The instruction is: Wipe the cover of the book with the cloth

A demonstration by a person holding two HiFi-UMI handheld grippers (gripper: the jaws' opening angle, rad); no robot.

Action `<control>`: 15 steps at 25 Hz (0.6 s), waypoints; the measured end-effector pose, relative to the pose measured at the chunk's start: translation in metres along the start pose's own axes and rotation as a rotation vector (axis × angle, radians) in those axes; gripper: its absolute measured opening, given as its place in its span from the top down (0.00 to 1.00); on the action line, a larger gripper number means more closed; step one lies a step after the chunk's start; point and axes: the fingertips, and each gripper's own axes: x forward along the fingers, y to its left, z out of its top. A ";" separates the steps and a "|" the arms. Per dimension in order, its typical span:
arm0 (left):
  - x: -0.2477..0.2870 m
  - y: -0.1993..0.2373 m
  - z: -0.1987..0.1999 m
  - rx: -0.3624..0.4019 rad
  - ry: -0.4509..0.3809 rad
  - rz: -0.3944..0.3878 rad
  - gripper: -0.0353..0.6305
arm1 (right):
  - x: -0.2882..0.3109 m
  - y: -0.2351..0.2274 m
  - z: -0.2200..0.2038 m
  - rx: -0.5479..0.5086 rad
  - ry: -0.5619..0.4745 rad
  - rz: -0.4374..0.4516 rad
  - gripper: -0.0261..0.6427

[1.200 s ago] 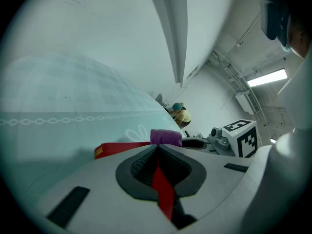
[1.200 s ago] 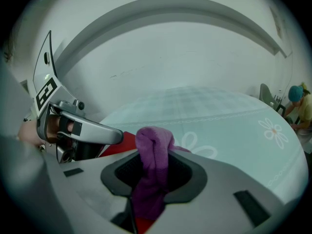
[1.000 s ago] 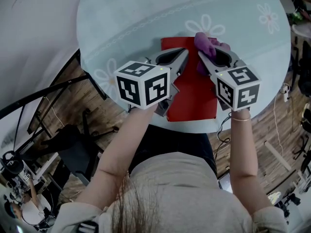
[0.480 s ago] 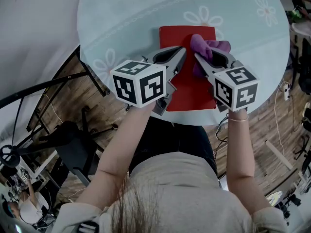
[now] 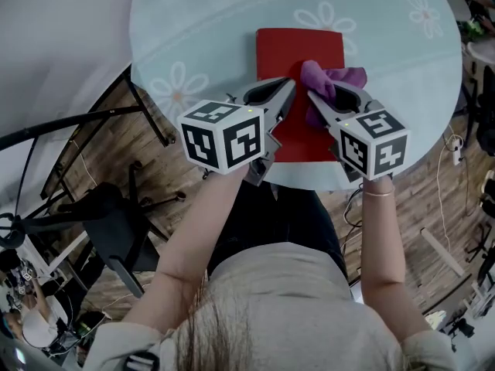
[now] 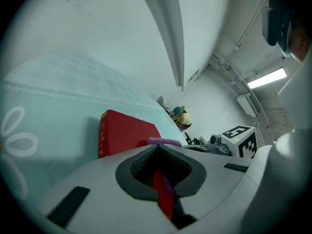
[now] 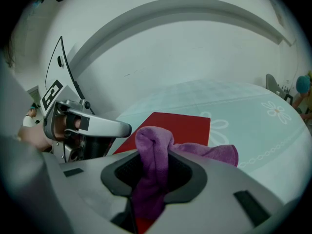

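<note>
Mid-wipe. My right gripper (image 5: 313,97) clenched on purple cloth (image 5: 334,77), pressing it onto red book (image 5: 298,49), which lies flat on table (image 5: 201,29). Left gripper (image 5: 288,88): jaws closed, nothing pinched, over book's left edge. Since a second ago, cloth has come from far corner to mid-cover. Next, I judge: pull stroke toward near edge, left steadying book.

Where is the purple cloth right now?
Head view, right of centre: the purple cloth is clamped in the right claw and lies on the cover of the red book, near its right edge.

Left gripper (image 5: 291,85), right gripper (image 5: 312,94): jaws closed
</note>
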 end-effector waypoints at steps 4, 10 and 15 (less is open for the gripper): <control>-0.007 -0.002 -0.007 -0.007 -0.014 0.011 0.92 | -0.003 0.010 -0.009 -0.012 0.008 0.016 0.77; -0.017 -0.004 -0.023 -0.014 -0.020 0.023 0.92 | -0.007 0.023 -0.023 -0.020 0.015 0.032 0.77; -0.020 -0.014 -0.037 -0.019 -0.019 0.029 0.92 | -0.016 0.028 -0.034 -0.025 0.021 0.044 0.77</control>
